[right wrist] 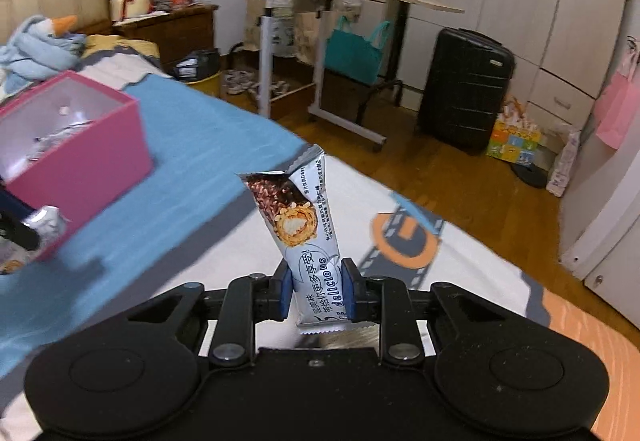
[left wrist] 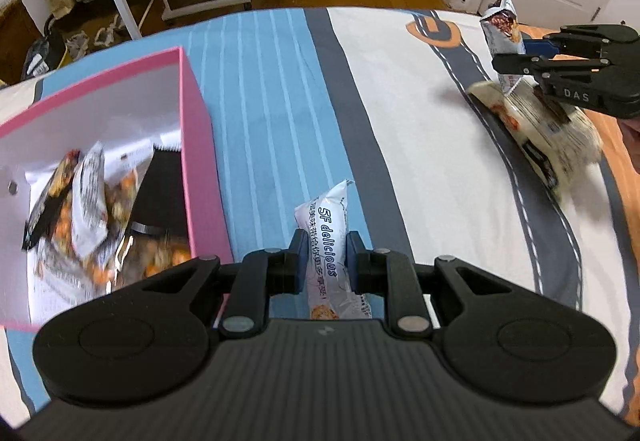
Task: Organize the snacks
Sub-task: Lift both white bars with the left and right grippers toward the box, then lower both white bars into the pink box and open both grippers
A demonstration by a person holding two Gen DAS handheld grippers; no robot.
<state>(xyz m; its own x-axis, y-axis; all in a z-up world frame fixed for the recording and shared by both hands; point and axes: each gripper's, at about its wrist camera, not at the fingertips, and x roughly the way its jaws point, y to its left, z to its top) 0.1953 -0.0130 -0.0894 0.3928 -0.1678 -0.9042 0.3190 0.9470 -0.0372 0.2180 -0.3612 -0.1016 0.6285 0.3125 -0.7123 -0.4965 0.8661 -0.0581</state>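
Observation:
My left gripper point(left wrist: 323, 261) is shut on a white snack bar wrapper point(left wrist: 326, 237) printed "5F delicious", held above the bedspread just right of the pink box point(left wrist: 200, 169). Several snack packets point(left wrist: 92, 217) lie inside that box. My right gripper point(right wrist: 317, 293) is shut on another white snack bar point(right wrist: 298, 225) with a chocolate roll picture, standing upright between the blue pads. In the left wrist view the right gripper point(left wrist: 516, 57) hangs at the far right with its bar point(left wrist: 505, 33), above a blurred white bag of snacks point(left wrist: 540, 129). The pink box point(right wrist: 80, 157) sits at the left of the right wrist view.
The bedspread point(left wrist: 400, 129) has blue stripes, grey bands and a white field. Beyond the bed's edge are wooden floor, a white rolling table point(right wrist: 316, 41), a black suitcase point(right wrist: 464, 89), bags and a white wardrobe point(right wrist: 560, 1). A blue stuffed toy point(right wrist: 36, 45) lies near the headboard.

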